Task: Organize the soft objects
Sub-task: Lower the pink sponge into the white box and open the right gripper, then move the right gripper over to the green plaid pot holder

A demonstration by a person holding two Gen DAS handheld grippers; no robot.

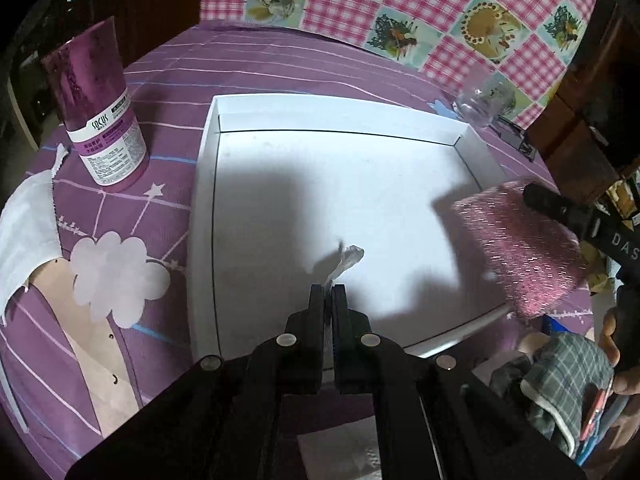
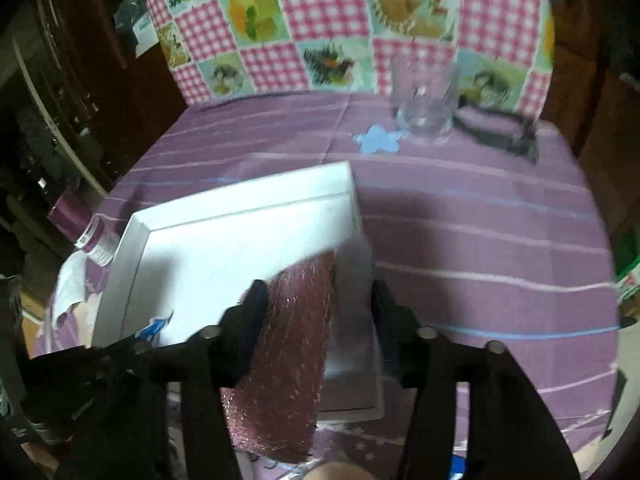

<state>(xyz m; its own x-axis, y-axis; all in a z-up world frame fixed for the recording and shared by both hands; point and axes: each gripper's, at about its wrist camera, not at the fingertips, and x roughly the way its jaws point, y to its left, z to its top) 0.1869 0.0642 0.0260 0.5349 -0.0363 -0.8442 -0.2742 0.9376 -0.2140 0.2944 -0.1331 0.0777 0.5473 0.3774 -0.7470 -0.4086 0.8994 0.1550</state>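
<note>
A shallow white box [image 1: 208, 208] lies open on the purple cloth; it also shows in the right wrist view [image 2: 248, 196]. My left gripper [image 1: 328, 292] is shut on a small clear plastic wrapper [image 1: 346, 260] and holds it over the box floor. A pink glittery sponge [image 1: 524, 248] hangs at the box's right rim, beside the right gripper's black finger [image 1: 560, 208]. In the right wrist view my right gripper [image 2: 320, 300] has its jaws wide apart, with the sponge [image 2: 288, 356] lying between them against the left finger, over the box's right wall.
A purple SOCUS canister [image 1: 104, 112] stands left of the box. A clear glass [image 1: 480, 100] stands at the far right, also in the right wrist view [image 2: 424, 96]. A white cloth [image 1: 24, 236] lies at the left edge. A plaid cloth [image 1: 568, 384] lies near right.
</note>
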